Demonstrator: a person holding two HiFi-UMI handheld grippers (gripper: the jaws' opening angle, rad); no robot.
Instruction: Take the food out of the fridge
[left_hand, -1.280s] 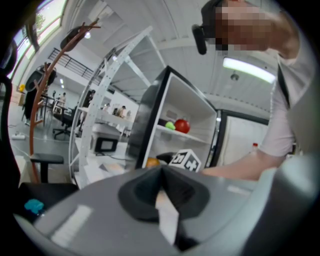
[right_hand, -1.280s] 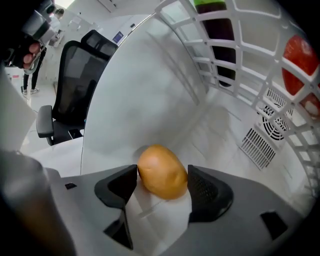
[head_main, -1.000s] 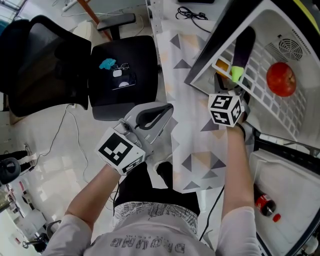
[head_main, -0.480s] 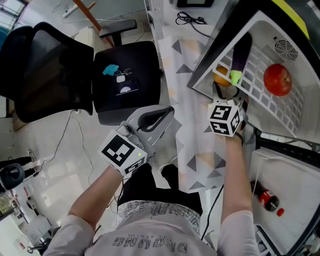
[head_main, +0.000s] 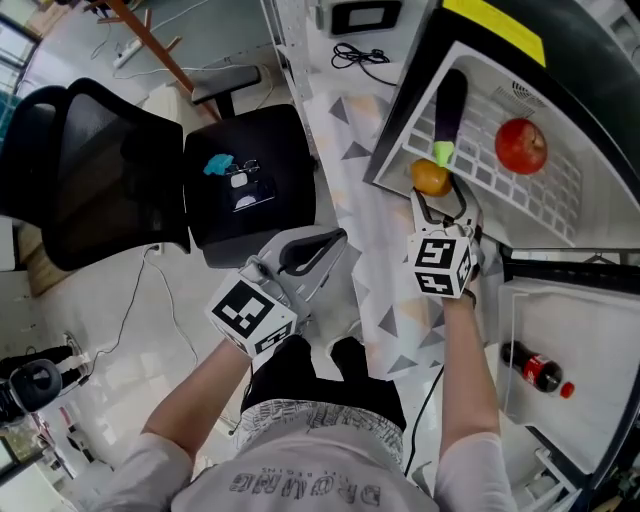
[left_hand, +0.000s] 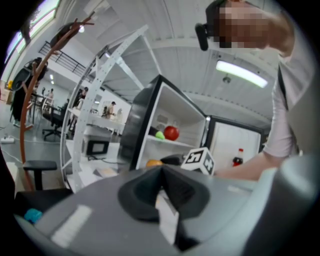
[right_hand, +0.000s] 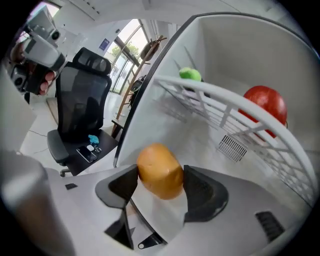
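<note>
Orange (right_hand: 160, 171) is getting squeezed between the right gripper's (head_main: 437, 198) two jaws, hanging right at the front edge of the wire shelf (head_main: 520, 195) in the open fridge (head_main: 480, 55). A red apple (head_main: 521, 146) is sitting on that shelf. The left gripper (head_main: 318, 242) is hanging low by the black chair (head_main: 250, 190), jaws pressed together, carrying nothing.

Out it comes! The right gripper (right_hand: 160, 182) has pulled back toward the person, carrying the round orange fruit (head_main: 430, 177) in its jaws. A second ago that fruit sat half hidden under the white wire shelf (head_main: 560, 200). Now it shows whole at the front lip of the black, white-lined fridge (head_main: 560, 60). The head view has swung up too, so more fridge top is in frame.
</note>
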